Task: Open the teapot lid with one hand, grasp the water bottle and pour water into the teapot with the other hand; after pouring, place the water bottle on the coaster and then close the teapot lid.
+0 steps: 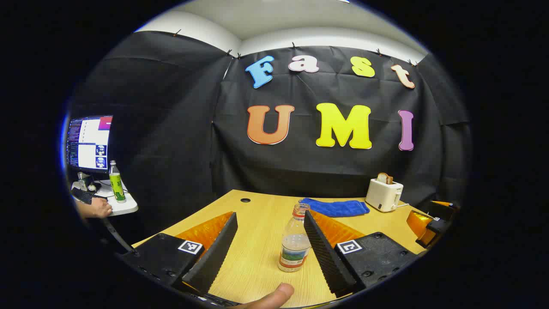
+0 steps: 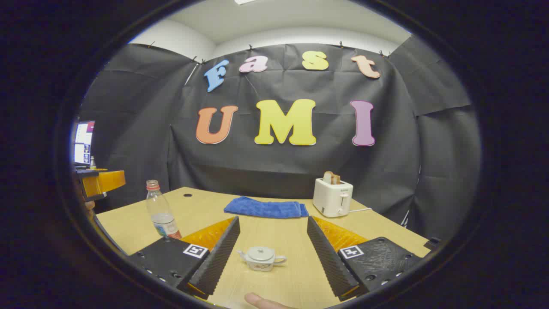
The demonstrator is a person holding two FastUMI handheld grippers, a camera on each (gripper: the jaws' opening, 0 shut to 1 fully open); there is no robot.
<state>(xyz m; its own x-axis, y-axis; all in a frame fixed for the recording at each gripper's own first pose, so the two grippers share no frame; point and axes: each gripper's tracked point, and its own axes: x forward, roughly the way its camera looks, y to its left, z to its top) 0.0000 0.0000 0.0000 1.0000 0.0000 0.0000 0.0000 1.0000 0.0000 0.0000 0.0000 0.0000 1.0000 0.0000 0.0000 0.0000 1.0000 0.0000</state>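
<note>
A clear water bottle (image 1: 294, 240) with a red neck ring stands upright on the wooden table (image 1: 257, 266). It is between the fingers of my left gripper (image 1: 270, 213), close to the right finger (image 1: 326, 253), and the jaws stand wide apart without touching it. In the right gripper view a small white teapot (image 2: 262, 259) with its lid on sits on the table between the fingers of my open right gripper (image 2: 273, 219). The bottle (image 2: 161, 212) stands to the left there, with the left gripper (image 2: 101, 182) behind it at the edge.
A blue towel (image 2: 263, 208) lies at the back of the table, and a white toaster (image 2: 333, 196) holding bread is to its right. A side desk at far left carries a monitor (image 1: 88, 143) and a green bottle (image 1: 116, 182); a hand (image 1: 96, 209) rests there.
</note>
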